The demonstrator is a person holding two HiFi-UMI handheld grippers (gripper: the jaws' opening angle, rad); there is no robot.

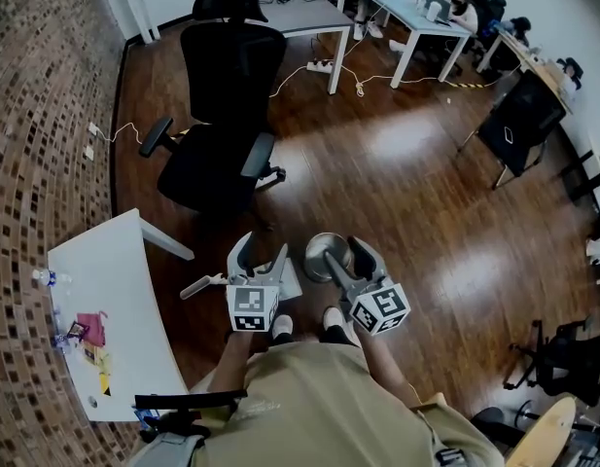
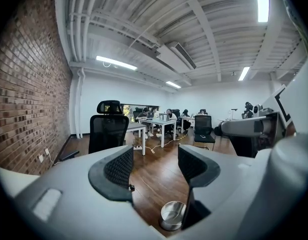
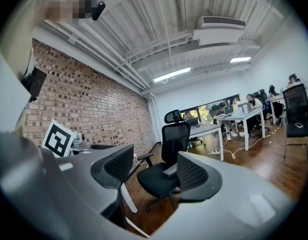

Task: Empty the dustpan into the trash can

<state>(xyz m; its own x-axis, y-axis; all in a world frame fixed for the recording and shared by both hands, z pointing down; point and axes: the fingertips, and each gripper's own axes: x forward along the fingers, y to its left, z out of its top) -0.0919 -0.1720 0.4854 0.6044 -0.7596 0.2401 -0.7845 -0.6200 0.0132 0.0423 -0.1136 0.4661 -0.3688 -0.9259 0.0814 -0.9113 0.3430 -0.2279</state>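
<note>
A small round metal trash can (image 1: 319, 249) stands on the wood floor just ahead of the person's feet, and shows low in the left gripper view (image 2: 171, 214). A white dustpan lies under my left gripper, its handle (image 1: 198, 285) sticking out left and its pan edge (image 1: 290, 282) to the right. I cannot tell whether it is held or rests on the floor. My left gripper (image 1: 263, 251) (image 2: 154, 166) is open with nothing between its pads. My right gripper (image 1: 344, 255) (image 3: 154, 171) hovers by the can's right rim, also open and empty.
A black office chair (image 1: 218, 154) (image 3: 168, 159) stands ahead on the left. A white table (image 1: 124, 290) with small items is at the left by the brick wall (image 1: 37, 144). Desks with seated people (image 1: 416, 13) and floor cables (image 1: 377, 71) lie farther off.
</note>
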